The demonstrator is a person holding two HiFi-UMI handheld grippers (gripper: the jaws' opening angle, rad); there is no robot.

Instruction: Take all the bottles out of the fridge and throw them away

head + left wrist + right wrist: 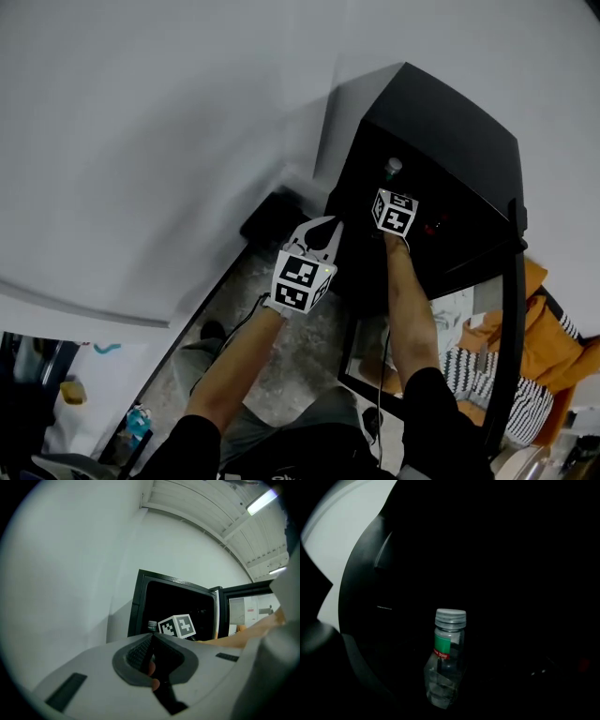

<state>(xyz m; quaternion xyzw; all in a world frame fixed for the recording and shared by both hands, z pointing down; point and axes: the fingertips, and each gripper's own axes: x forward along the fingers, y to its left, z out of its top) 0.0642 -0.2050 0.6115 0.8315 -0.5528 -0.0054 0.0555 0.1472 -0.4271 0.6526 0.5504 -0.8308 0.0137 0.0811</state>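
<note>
Here's the fridge (441, 122), black, standing against the white wall (169, 122), its door (514, 309) swung wide at the right. The right gripper (393, 194) is reaching into the dark inside, its marker cube just at the opening. Straight ahead of it stands the bottle (446, 667), upright and alone in the gloom: clear plastic, grey cap, green label with a red band under it. From the head view only its cap (393, 167) catches the light, just beyond the right gripper. The right jaws are apart, and nothing presses on the bottle; it stands free in front of them. It's very dark in there, so the shelf under it can't be made out.

Over to the left gripper (328, 228): it's outside the fridge, just left of the opening, above the speckled floor (281, 347). Its jaws are together, tip to tip, with nothing between them (151, 637). Its own view looks level at the open fridge (140, 606), where the bottle's cap (152, 626) peeks out beside the right gripper's cube (177, 626).
</note>
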